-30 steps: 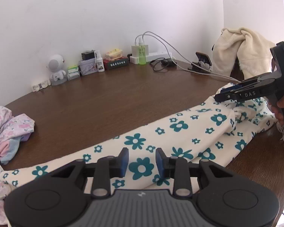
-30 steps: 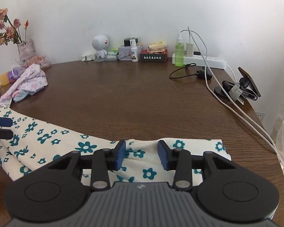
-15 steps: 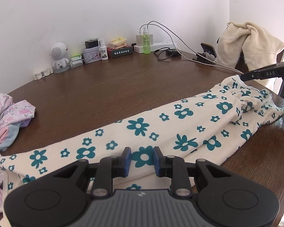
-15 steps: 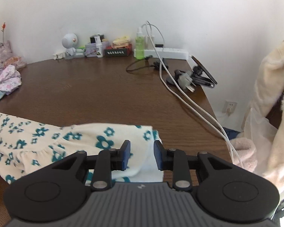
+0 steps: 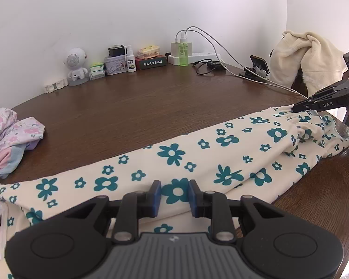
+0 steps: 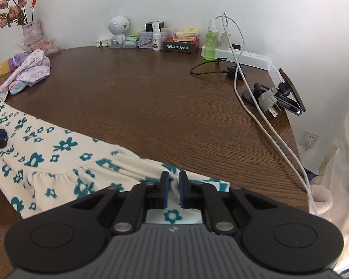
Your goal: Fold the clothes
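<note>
Mid table (image 6: 165, 107): bare wood, open for passage betw the floral garment (image 5: 197, 160) along near edge and clutter at the wall. Back row blocks reach: robot speaker (image 6: 118, 31), tins, boxes, green bottle (image 6: 210, 44), power strip (image 6: 249, 58). Rt side: white cables (image 6: 263, 121) trail across, phone stand (image 6: 281, 97) near edge. Lt: pink clothes pile (image 6: 32, 73), vase (image 6: 31, 31). Cream coat (image 5: 307, 53) past rt edge, prob on a chair.

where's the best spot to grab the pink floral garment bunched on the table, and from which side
Grip the raised fold at the top of the pink garment, coming from above on its open table side. It lies crumpled in a heap, so the folds stand up and offer something to pinch, while its edges lie flat on the wood. The vase crowds its far side.
</note>
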Tool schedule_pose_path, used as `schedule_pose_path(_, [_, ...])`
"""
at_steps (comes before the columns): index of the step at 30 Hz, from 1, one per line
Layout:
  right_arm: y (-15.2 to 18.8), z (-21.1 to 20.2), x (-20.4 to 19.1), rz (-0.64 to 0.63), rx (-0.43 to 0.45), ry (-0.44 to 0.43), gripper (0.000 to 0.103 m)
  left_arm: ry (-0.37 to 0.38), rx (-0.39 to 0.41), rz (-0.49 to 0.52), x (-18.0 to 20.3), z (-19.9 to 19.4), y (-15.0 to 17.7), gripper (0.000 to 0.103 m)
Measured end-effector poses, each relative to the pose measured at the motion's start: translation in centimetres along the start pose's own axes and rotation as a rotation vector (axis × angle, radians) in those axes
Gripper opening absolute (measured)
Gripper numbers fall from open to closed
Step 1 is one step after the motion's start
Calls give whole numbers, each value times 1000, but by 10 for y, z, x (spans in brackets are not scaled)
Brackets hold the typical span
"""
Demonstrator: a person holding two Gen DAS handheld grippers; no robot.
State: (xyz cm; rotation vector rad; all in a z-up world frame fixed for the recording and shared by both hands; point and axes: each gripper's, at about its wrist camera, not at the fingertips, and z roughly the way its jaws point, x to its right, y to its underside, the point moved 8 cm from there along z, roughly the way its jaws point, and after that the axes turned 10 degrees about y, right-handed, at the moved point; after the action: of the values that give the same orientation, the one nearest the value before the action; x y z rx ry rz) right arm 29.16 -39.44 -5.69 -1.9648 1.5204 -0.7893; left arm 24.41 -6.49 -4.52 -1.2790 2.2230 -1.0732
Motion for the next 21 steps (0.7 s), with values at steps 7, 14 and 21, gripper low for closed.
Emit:
schedule_pose_path(7, [5,-2,16,40,-9,-20,2,-1,6,-11,-1,-1,1,24])
schedule_pose_path(14, [11,-54,14,-20,45,-44,15,0,8,-6,-1,-1,1,24])
schedule_pose_path(21, [38,-87,-45,-365,27,-153,62,-2,4,3,0,-1,2,24])
